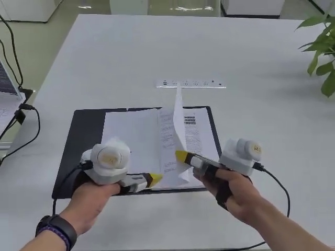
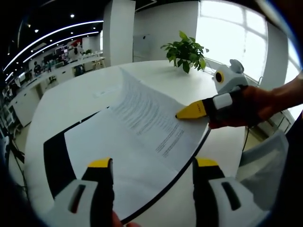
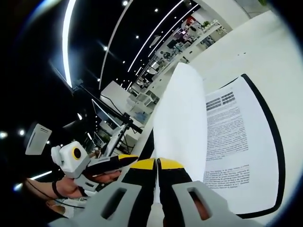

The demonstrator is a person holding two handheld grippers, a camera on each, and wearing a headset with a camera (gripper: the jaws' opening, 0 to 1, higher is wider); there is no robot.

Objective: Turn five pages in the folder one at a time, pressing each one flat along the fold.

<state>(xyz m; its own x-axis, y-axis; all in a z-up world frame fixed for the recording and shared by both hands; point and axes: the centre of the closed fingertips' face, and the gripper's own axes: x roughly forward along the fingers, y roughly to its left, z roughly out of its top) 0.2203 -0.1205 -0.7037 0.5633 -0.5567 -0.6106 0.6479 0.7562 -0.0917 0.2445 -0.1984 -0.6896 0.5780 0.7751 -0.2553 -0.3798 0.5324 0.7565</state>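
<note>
Right gripper (image 3: 156, 163): jaws clenched on the raised page (image 3: 180, 113).
Left gripper (image 2: 154, 163): jaws spread wide, grasping nothing, at the folder (image 1: 86, 136) near edge.

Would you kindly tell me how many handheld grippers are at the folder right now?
2. The left gripper is open at the folder's near edge; the right gripper is shut on the raised page, towards its lower edge. None seems hidden.

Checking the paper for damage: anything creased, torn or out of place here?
Nothing stands out. The page standing upright over the folder is pinched in the right gripper, mid-turn; no tear or crease shows.
</note>
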